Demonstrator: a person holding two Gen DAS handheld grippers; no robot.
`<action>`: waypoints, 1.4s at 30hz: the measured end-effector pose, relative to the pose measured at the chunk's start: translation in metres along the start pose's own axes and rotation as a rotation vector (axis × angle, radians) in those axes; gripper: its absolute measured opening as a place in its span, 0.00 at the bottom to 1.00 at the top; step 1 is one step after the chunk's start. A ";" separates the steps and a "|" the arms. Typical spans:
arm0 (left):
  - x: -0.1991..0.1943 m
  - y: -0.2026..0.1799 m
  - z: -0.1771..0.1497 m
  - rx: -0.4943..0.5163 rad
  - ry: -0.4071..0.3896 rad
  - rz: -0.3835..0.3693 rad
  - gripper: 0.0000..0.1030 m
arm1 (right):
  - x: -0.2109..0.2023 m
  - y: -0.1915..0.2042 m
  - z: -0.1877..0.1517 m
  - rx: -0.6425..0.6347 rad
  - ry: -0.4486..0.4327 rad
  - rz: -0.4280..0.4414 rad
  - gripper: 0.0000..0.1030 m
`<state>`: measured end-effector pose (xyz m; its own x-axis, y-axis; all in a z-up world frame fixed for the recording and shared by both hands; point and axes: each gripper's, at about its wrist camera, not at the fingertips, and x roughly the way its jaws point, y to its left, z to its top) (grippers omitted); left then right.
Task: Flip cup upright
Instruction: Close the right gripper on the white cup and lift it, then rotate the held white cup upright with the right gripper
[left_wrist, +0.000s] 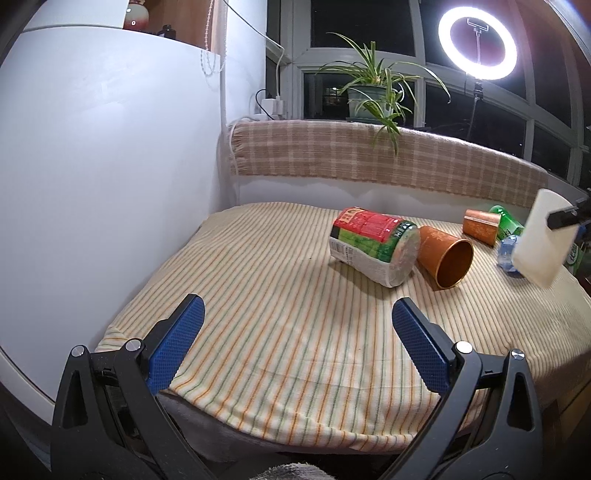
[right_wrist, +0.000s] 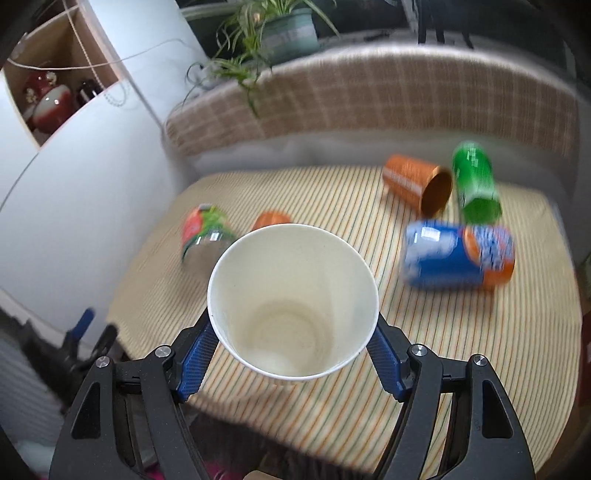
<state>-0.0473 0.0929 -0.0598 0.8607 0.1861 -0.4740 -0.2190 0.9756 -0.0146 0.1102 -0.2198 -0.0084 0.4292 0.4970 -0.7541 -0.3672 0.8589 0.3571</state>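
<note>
Cup: white paper cup, tapered, smooth matte inside, held above the striped cloth.
Right gripper: blue textured pads clamped on the cup's walls.
Left gripper: spread wide, empty.
Around: orange cups, cans on their sides.

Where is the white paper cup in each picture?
Left wrist view: white paper cup at far right, held above the table.
Right wrist view: white paper cup at centre, mouth toward camera, between the right gripper fingers.
Shared landmark: red-and-green can.
</note>
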 end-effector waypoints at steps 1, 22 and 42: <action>0.000 0.000 0.000 0.001 0.001 -0.002 1.00 | -0.001 -0.002 -0.005 0.009 0.027 0.021 0.72; 0.002 0.006 0.001 -0.008 0.005 0.017 1.00 | 0.058 -0.022 -0.019 0.104 0.217 0.076 0.72; 0.019 -0.031 0.021 -0.042 0.110 -0.232 1.00 | 0.066 -0.031 -0.024 0.170 0.073 0.045 0.73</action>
<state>-0.0145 0.0689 -0.0496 0.8353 -0.0582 -0.5468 -0.0426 0.9845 -0.1699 0.1298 -0.2166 -0.0824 0.3523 0.5303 -0.7711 -0.2370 0.8476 0.4747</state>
